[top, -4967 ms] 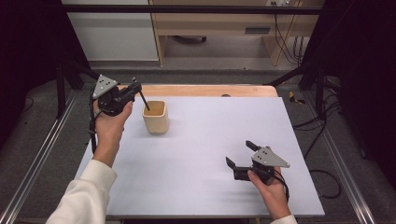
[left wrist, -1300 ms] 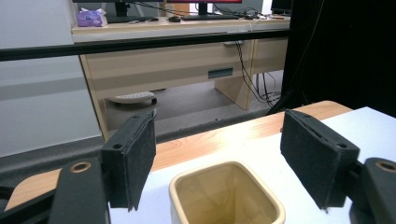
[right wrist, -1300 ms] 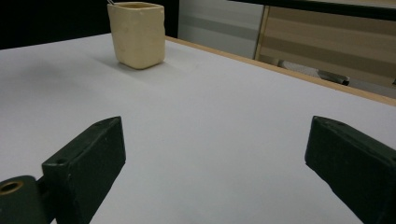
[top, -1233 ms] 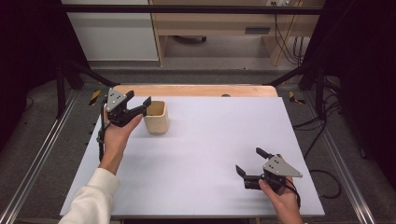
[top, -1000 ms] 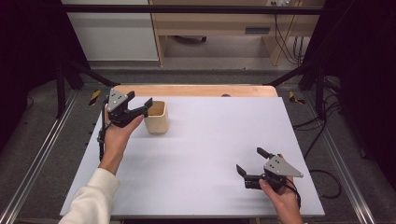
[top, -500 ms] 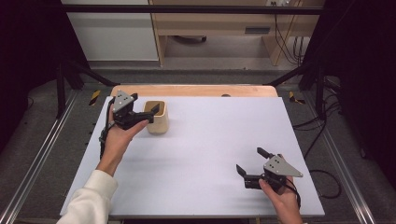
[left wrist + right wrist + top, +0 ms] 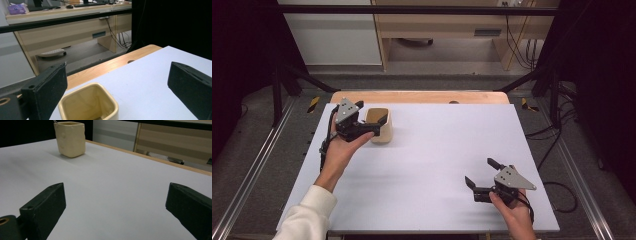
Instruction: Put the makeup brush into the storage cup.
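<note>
A pale yellow square cup stands upright at the table's back left. My left gripper hovers just above its rim, jaws spread wide on either side of the opening and touching nothing. Those jaws have just been opening, with nothing held between them. In the left gripper view the cup sits low between the jaws of the left gripper, its inside bare as far as shown. My right gripper rests open near the front right edge. Its own view looks between the right gripper jaws at the far cup.
The white table top has a wooden strip along its back edge. Metal rails run beside the table on the left, and cables lie on the floor to the right. A desk stands beyond the table.
Five seconds ago the left gripper held a thin dark stick over the cup; now the stick is gone from it. Its jaws have spread wider and it has shifted slightly right over the cup. The right gripper kept still.
</note>
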### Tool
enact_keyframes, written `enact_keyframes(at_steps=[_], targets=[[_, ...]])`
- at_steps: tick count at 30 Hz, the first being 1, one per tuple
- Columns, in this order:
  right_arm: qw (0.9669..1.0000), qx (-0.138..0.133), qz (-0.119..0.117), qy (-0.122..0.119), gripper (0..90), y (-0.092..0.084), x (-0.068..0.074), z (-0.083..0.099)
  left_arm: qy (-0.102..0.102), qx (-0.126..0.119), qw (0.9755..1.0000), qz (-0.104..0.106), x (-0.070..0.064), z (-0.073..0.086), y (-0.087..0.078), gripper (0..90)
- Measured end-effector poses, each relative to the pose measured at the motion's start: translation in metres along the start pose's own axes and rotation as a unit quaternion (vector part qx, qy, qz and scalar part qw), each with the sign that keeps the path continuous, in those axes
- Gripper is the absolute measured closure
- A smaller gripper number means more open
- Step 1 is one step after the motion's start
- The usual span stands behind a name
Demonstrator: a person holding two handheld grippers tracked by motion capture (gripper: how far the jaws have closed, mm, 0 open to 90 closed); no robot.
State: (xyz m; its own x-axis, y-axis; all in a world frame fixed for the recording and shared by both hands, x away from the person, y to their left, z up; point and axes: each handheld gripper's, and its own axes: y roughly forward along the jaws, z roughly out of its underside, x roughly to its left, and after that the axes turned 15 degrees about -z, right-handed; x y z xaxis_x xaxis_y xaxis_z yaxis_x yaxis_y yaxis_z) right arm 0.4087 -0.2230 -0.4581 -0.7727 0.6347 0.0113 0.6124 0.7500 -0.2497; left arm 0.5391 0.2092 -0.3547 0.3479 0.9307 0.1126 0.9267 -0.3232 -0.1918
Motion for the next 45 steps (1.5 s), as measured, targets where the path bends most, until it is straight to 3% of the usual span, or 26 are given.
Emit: enact_keyframes(at_steps=[15, 27, 32, 45], targets=[[1.0000, -0.001, 0.002, 0.001, 3.4, 0.000, 0.000, 0.000, 0.013, -0.008, 0.9994, 0.031, -0.018, -0.004, -0.003, 1.7], [1.0000, -0.002, 0.002, 0.001, 3.3, 0.000, 0.000, 0.000, 0.011, -0.010, 0.9986, 0.051, -0.030, -0.003, -0.004, 1.6], [0.9999, -0.010, 0.000, 0.001, 3.2, -0.001, 0.000, -0.002, 0.001, -0.014, 0.9980, 0.062, -0.037, 0.001, -0.006, 1.6], [1.0000, -0.009, 0.003, 0.002, 3.3, -0.002, -0.002, -0.001, 0.017, -0.003, 0.9945, 0.103, -0.057, 0.017, -0.014, 1.2]])
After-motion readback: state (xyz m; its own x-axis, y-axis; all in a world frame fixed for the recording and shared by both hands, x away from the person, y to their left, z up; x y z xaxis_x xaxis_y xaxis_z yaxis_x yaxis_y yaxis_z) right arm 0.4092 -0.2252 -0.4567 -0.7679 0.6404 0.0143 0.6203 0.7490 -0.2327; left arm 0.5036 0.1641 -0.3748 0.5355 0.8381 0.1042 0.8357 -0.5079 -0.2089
